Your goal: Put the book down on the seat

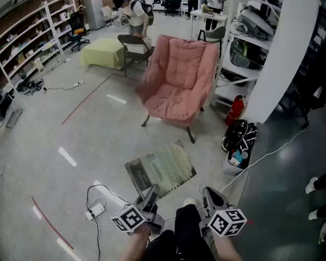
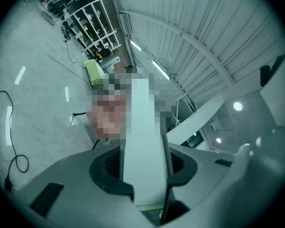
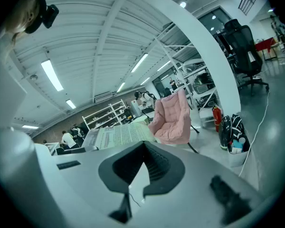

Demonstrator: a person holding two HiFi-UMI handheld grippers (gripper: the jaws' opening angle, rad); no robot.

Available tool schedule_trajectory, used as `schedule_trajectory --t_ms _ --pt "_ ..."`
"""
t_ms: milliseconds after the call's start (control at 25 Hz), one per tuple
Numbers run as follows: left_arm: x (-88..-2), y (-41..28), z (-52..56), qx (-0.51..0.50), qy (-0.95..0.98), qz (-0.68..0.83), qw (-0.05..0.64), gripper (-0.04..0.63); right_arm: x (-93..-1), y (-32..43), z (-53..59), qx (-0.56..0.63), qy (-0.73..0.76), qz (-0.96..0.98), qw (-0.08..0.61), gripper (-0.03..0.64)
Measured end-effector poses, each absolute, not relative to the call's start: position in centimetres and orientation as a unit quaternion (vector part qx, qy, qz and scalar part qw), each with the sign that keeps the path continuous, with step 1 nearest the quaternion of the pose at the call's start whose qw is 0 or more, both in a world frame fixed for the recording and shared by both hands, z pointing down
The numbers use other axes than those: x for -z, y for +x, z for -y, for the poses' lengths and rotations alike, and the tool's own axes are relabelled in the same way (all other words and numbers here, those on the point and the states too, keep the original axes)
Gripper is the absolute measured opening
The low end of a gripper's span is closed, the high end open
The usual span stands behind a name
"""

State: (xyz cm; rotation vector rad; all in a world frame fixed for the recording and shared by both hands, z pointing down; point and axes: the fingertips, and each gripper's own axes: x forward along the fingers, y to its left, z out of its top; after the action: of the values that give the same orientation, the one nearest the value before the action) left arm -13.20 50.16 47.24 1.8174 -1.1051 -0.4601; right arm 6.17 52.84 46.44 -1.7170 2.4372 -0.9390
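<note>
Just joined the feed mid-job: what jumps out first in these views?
The big pink quilted lounge chair stands mid-floor, straight ahead. Nearer, a wide grey-green printed book hangs flat over the floor, clamped at its near edge in the left gripper. The right gripper beside it carries nothing.
</note>
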Motion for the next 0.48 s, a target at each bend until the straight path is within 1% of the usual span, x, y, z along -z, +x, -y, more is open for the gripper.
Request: schedule_trajectory --t_ms 200,480 --pt "-47.1 -13.9 -56.1 0.177 0.735 0.454 0.471 0.158 -45.4 3.4 -57.9 0.299 -0.536 -0.789 0.003 0.012" --pt "-47.1 -15.4 -58.8 0.179 0.723 0.466 0.478 0.158 -45.2 2.9 -59.5 0.301 -0.538 -0.787 -0.006 0.012"
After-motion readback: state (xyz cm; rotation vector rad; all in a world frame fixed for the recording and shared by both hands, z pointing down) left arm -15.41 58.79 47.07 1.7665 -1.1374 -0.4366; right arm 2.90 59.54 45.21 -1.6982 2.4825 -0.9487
